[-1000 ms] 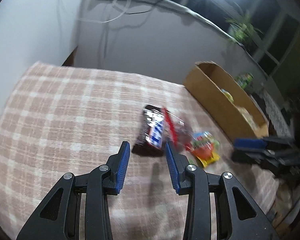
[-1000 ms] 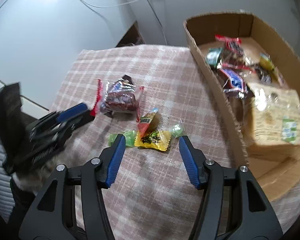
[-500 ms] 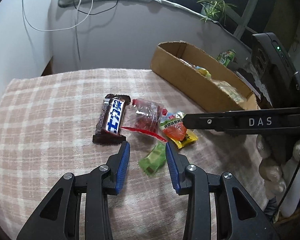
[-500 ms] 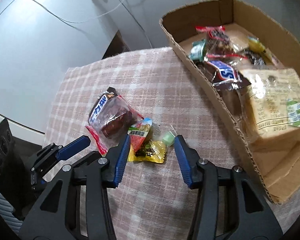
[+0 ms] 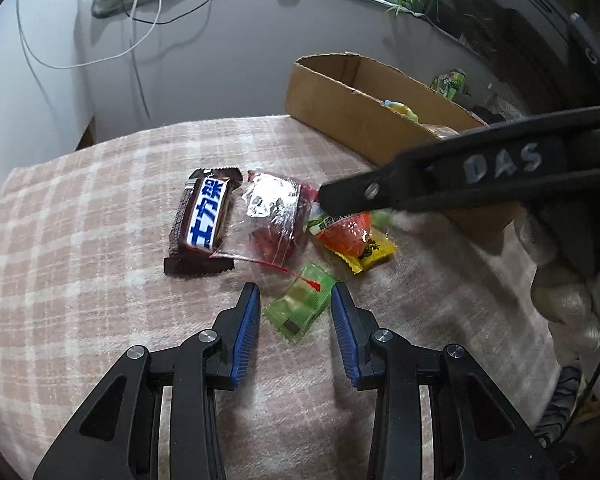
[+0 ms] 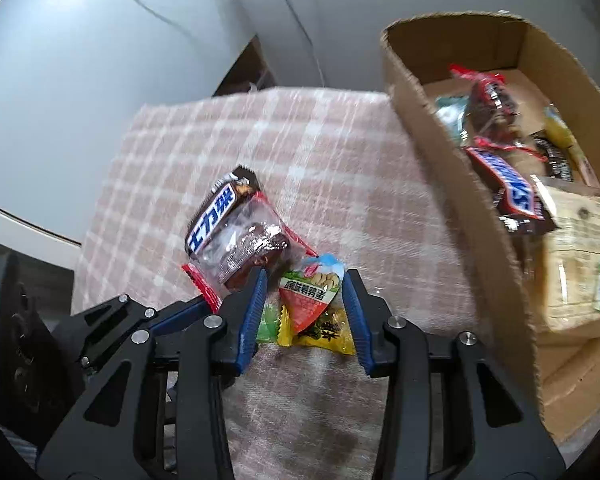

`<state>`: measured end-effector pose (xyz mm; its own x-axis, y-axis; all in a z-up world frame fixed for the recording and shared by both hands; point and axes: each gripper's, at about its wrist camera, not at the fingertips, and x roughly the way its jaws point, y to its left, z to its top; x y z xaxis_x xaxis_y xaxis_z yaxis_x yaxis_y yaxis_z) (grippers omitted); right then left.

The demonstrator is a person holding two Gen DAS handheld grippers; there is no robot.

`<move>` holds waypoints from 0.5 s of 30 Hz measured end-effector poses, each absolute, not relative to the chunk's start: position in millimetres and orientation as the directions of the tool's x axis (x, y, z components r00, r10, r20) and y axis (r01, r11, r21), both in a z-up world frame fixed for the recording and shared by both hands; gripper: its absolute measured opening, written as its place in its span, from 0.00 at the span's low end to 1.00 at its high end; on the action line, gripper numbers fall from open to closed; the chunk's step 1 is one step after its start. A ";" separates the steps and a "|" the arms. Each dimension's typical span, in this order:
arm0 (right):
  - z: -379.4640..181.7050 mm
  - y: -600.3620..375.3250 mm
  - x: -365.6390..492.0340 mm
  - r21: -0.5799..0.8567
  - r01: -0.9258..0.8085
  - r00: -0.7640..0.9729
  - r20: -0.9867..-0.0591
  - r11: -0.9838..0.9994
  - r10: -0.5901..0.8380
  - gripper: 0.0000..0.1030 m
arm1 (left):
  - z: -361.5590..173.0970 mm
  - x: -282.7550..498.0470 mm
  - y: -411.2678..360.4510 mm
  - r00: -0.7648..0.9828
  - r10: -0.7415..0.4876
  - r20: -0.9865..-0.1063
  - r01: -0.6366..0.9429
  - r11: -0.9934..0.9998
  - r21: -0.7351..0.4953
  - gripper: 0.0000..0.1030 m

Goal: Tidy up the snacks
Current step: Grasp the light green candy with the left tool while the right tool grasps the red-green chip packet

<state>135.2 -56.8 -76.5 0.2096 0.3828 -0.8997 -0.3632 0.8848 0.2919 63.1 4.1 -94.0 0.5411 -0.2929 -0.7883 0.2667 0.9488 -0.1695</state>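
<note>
Loose snacks lie on a pink plaid cloth [image 5: 80, 240]: a brown Snickers bar [image 5: 204, 220], a clear red-edged packet [image 5: 274, 220], an orange and green packet [image 5: 346, 232] on a yellow packet [image 5: 374, 254], and a green candy [image 5: 300, 306]. My left gripper [image 5: 295, 304] is open with the green candy between its fingers. My right gripper [image 6: 305, 292] is open around the orange packet [image 6: 312, 296], which lies over the yellow packet [image 6: 324, 334]. The Snickers bar [image 6: 216, 216] lies just beyond it. The right gripper also shows in the left wrist view [image 5: 340, 200].
An open cardboard box [image 6: 440, 152] stands to the right of the snacks. It holds several snacks and a bagged bread loaf [image 6: 580, 256]. The box also shows in the left wrist view [image 5: 340, 108]. White walls and cables stand behind the table.
Both grippers have moved forward and down onto the snacks. The left now straddles the green candy and the right straddles the orange packet. No snack has moved.
</note>
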 end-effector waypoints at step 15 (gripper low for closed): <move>-86.2 -39.7 138.0 0.248 -0.418 0.188 -0.917 0.874 0.350 0.30 | -98.6 59.4 -17.9 0.554 -0.256 -0.792 0.336 0.939 -0.068 0.34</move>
